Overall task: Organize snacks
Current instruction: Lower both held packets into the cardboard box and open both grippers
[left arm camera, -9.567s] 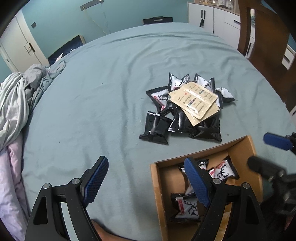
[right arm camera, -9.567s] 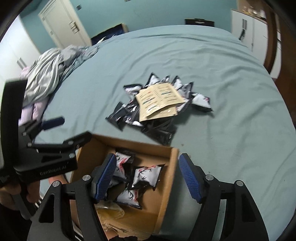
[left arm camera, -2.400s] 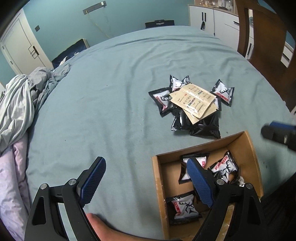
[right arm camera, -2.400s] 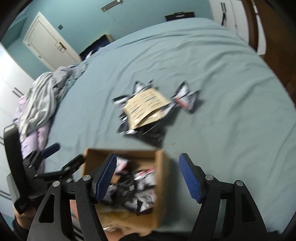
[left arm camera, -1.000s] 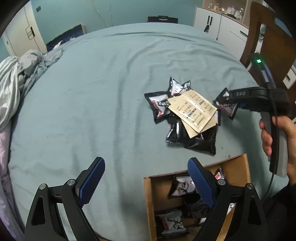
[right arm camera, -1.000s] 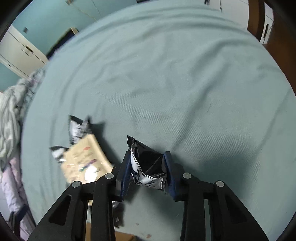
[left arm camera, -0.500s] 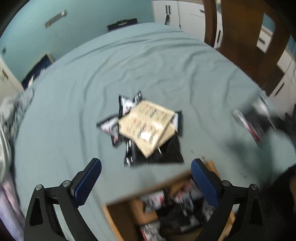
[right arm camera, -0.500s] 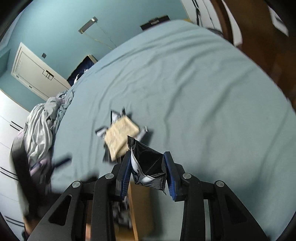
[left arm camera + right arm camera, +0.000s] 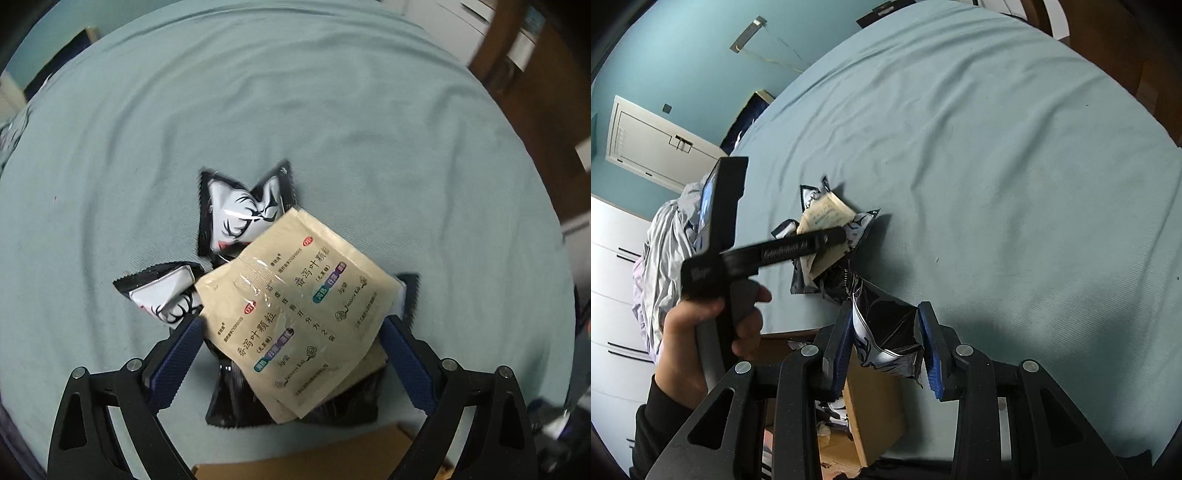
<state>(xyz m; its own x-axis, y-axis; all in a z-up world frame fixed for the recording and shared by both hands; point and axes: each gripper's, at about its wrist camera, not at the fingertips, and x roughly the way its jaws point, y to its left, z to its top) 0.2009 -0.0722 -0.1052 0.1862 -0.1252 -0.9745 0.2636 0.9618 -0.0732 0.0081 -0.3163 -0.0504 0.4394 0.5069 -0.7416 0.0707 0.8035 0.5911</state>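
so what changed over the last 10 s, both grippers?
The right gripper, open and empty over the cardboard box earlier, took one black deer-print snack packet from the pile and now holds it above the box's edge. The left gripper, still open, moved forward from the box to straddle the tan paper sachet. The pile is smaller; the sachets remain on top.

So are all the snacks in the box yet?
Not yet. Some packets already lie in the cardboard box. The right gripper holds one black snack packet. The open left gripper hovers over the remaining pile: deer-print packets under tan sachets.
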